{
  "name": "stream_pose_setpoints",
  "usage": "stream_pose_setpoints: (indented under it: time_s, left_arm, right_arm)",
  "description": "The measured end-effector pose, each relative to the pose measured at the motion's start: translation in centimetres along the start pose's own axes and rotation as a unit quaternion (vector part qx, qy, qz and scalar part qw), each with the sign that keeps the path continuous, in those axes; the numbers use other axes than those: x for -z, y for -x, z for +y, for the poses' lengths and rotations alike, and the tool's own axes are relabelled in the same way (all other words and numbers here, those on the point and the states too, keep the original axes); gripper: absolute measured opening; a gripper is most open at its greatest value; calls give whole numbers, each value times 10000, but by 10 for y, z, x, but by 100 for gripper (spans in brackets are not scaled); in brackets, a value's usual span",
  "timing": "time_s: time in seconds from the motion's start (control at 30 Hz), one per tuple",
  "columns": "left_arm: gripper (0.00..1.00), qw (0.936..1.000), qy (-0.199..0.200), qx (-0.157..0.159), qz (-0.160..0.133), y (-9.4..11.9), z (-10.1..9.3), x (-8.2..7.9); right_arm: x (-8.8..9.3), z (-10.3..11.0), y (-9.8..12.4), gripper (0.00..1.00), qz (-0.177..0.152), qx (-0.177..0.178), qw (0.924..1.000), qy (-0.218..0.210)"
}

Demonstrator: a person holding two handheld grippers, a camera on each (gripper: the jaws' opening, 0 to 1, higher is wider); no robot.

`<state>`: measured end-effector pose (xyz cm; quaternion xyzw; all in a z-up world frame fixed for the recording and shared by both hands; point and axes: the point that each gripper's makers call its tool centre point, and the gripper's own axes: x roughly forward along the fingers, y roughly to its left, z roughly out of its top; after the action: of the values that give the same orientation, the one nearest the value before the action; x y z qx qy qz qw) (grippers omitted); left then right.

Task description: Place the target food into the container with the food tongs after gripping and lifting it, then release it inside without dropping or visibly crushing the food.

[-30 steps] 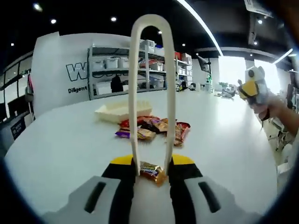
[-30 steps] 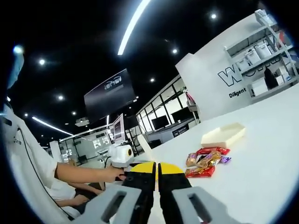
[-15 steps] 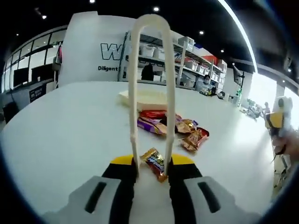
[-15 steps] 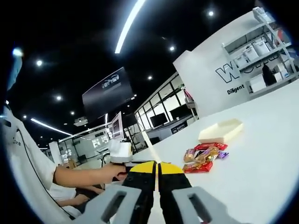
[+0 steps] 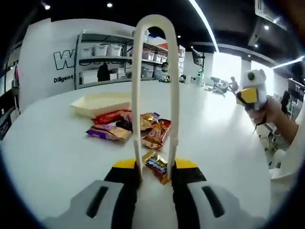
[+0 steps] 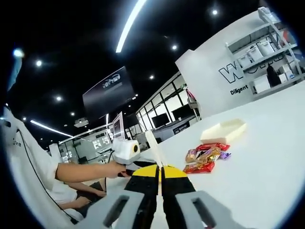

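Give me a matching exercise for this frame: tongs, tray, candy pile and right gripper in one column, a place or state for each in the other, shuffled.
Things:
1. tongs
2. tray
3. candy pile
4. right gripper

Places or states:
A. jaws shut, holding nothing
B. lying on the table between the tongs and the tray
C. pinching a wrapped candy at their tips
D. cream, at the far side of the pile

Pairs: 1-C, 2-D, 3-B, 4-A
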<state>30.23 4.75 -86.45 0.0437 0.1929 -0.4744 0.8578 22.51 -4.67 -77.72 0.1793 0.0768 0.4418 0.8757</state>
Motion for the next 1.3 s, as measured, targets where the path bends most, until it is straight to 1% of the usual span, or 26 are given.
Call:
stream_pose_setpoints:
  time_s: [0.03, 0.07, 0.1, 0.17, 0.27, 0.37, 0.4, 0.43, 0.47, 0.5, 0.57, 0.6, 0.67, 0.7, 0.77, 0.83, 0.87, 0.9, 0.97, 1.03, 1.17, 1.3]
  left_arm:
    - [25, 10000, -46, 36, 9, 0, -1, 0]
    - [25, 9997, -224, 42, 41, 1, -2, 1]
    - [25, 9996, -296, 24, 23, 1, -1, 0]
    - [25, 9995, -316, 82, -19, 2, -4, -2]
    - [25, 9994, -263, 102, -223, 5, -6, -12]
    - [26, 9993, -289, 62, -249, 9, -7, -15]
    - [26, 9992, -300, 38, -260, 10, -7, -15]
    - [26, 9993, -260, 0, -269, 13, -5, -14]
    - [26, 9993, -209, -29, -296, 15, -4, -14]
    - [26, 9992, -172, -56, -348, 18, -2, -15]
    - [26, 9989, -34, -100, -461, 23, 0, -16]
    - [26, 9987, 24, -104, -496, 26, 0, -17]
    - [26, 9983, 55, -184, -544, 33, 2, -16]
    - [26, 9983, 84, -185, -545, 35, 2, -16]
    - [27, 9979, 141, -201, -603, 40, 1, -16]
    - [27, 9976, 172, -215, -629, 44, 0, -17]
    - [27, 9977, 176, -227, -618, 45, -1, -16]
    - [27, 9979, 95, -262, -592, 47, -1, -15]
    - [27, 9980, 17, -277, -565, 49, 2, -13]
    - [27, 9980, 54, -265, -576, 50, 3, -13]
    - [27, 9979, 47, -273, -579, 52, 3, -11]
    - [28, 9977, 129, -256, -614, 53, 3, -7]
  right_arm:
    - [1, 1, 0, 0, 32, -10, 10000, 17]
    - [2, 2, -1, 0, 60, -17, 10000, 38]
    - [3, 2, -1, 0, 67, -17, 10000, 42]
    - [4, 1, -1, 0, 101, -12, 9999, 58]
    - [10, -5, -5, 0, 248, 65, 9996, 117]
    - [23, -16, -17, 0, 557, 148, 9977, 344]
    - [30, -21, -20, 0, 753, 229, 9962, 366]
    - [34, -24, -26, 0, 887, 283, 9943, 513]
    - [35, -25, -29, 0, 910, 267, 9937, 590]
    - [42, -26, -36, 0, 1077, 250, 9913, 709]
    - [50, -26, -51, 0, 1215, 279, 9901, 639]
    - [54, -26, -56, 0, 1311, 268, 9885, 706]
    - [62, -19, -67, 0, 1467, 155, 9854, 852]
    - [65, -15, -73, 0, 1479, 137, 9849, 885]
    - [72, -9, -80, 0, 1524, 89, 9844, 880]
    - [77, -8, -83, 0, 1603, 123, 9830, 882]
    - [80, -9, -85, 0, 1666, 174, 9817, 908]
    - [89, -12, -88, 0, 1847, 243, 9772, 1014]
    - [93, -11, -90, 0, 1930, 262, 9750, 1073]
    - [96, -7, -92, 0, 1953, 182, 9749, 1056]
    - [99, -5, -98, 0, 1991, 165, 9742, 1048]
    - [101, 0, -104, 0, 1988, 113, 9746, 1028]
